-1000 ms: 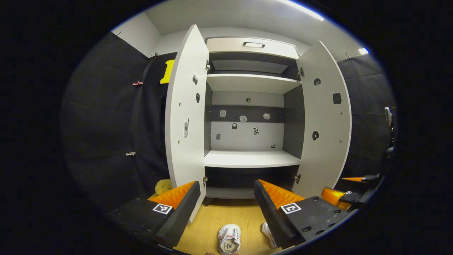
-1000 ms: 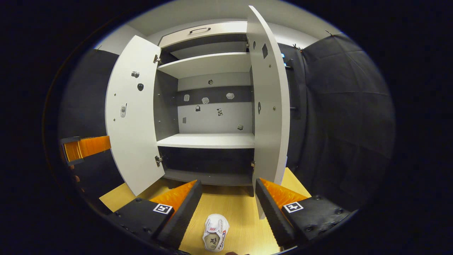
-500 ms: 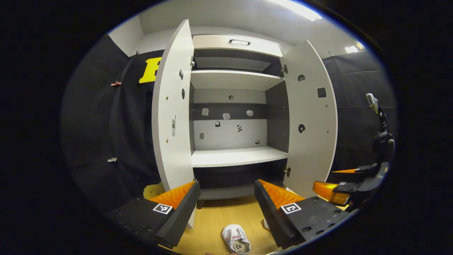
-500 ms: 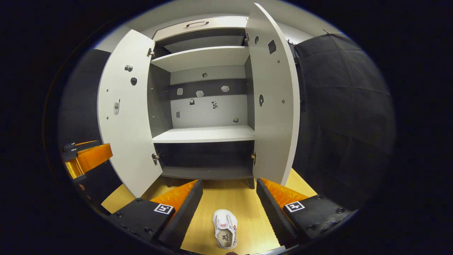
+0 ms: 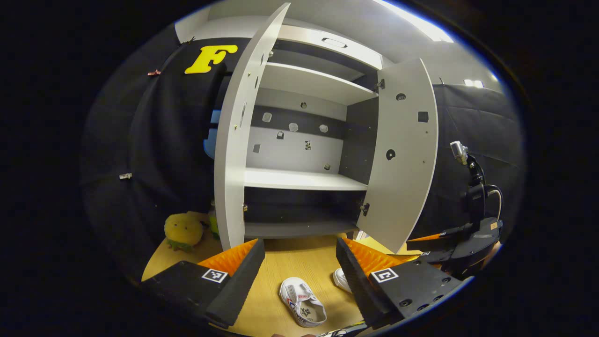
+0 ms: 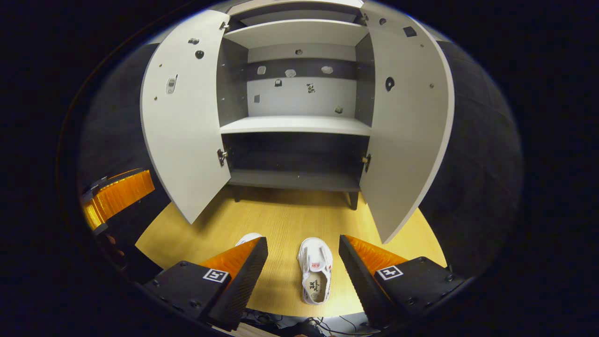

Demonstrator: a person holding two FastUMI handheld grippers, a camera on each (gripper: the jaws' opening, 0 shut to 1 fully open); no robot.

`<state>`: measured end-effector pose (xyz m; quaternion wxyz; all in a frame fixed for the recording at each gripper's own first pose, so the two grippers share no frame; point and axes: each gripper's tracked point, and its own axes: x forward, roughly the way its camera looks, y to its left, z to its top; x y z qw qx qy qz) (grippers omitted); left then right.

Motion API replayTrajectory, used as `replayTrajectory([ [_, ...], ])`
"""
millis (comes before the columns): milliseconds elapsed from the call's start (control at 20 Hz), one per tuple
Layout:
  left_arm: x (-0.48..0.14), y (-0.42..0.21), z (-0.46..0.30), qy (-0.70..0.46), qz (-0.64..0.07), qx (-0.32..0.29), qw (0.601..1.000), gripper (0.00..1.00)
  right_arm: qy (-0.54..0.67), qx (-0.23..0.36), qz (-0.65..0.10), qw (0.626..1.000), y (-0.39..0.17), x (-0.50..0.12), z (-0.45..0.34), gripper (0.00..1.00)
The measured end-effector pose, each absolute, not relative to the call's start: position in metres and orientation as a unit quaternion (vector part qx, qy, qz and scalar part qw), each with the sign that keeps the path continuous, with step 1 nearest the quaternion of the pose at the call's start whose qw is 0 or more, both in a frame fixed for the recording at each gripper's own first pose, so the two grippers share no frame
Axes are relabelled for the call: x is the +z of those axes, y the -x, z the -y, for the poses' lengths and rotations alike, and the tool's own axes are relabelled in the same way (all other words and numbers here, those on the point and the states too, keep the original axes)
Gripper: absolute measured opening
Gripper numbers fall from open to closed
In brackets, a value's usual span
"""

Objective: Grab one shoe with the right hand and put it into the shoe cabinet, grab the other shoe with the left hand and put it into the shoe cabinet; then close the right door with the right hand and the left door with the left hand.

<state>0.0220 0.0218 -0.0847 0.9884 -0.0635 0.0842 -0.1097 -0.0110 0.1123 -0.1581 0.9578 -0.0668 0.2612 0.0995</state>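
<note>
While the left gripper point(image 5: 299, 262) hangs with fingers apart above a white shoe point(image 5: 302, 308) on the woodgrain floor point(image 5: 290, 262), the smooth grey cabinet point(image 5: 299, 180) stands open. In the right gripper view, the right gripper point(image 6: 303, 260), likewise spread, straddles a strapped shoe point(image 6: 316, 269) lying before the doors.

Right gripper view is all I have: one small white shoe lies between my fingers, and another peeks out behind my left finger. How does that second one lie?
Observer: In the left gripper view the second small white shoe lies on the light wooden floor with its opening facing up.
Operator: Is the left gripper ready for it?
Observer: The left gripper has its fingers wide apart, with that shoe lined up with the gap.
Operator: Anything else on the floor that side?
Observer: A yellow-and-green plush toy sits to the left of the white left cabinet door.
</note>
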Motion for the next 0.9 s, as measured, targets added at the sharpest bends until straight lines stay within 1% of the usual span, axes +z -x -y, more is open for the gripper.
replayTrajectory([
  [200,-0.090,-0.019,-0.025,0.060,-0.094,-0.108,0.988,0.96,0.037,0.103,-0.335,0.936,0.020,-0.223,-0.112,0.99],
  [400,-0.094,-0.021,-0.024,0.054,-0.107,-0.080,0.990,0.95,0.019,0.107,-0.395,0.912,0.026,-0.278,-0.103,0.98],
  [650,-0.106,-0.025,-0.012,0.037,-0.138,-0.062,0.988,0.95,0.023,0.101,-0.427,0.898,0.017,-0.329,-0.092,0.99],
  [900,-0.120,-0.027,-0.008,0.007,-0.167,-0.042,0.985,0.95,0.041,0.095,-0.430,0.897,-0.010,-0.372,-0.089,0.99],
])
